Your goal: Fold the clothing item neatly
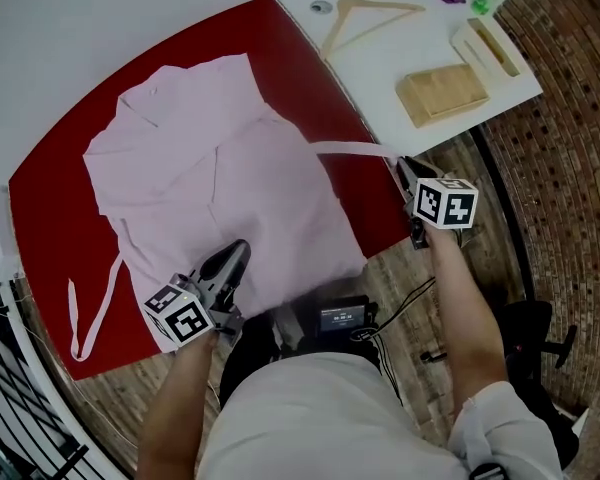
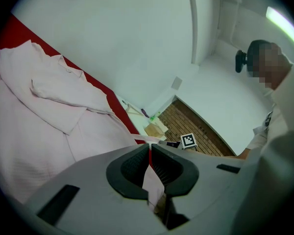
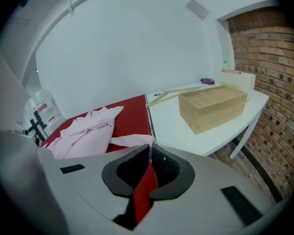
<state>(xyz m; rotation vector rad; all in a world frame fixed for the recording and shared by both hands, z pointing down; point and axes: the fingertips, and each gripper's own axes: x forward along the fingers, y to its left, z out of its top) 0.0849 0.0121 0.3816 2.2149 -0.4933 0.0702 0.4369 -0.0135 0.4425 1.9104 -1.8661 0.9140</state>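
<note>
left gripper [image 1: 237, 253] pinches pink robe [image 1: 210, 158] hem; right gripper [image 1: 404, 168] pinches belt [image 1: 348, 149].

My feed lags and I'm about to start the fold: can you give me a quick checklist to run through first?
1. Left gripper shut on the pink garment's near hem: ok.
2. Right gripper shut on the belt strip's end: ok.
3. Other belt strip tucked in: not ok, it lies loose on the red cloth beside the garment.
4. Hanger and wooden box clear of the garment: ok, both sit apart on the white table.
5. Sleeves already folded in: cannot tell.
</note>
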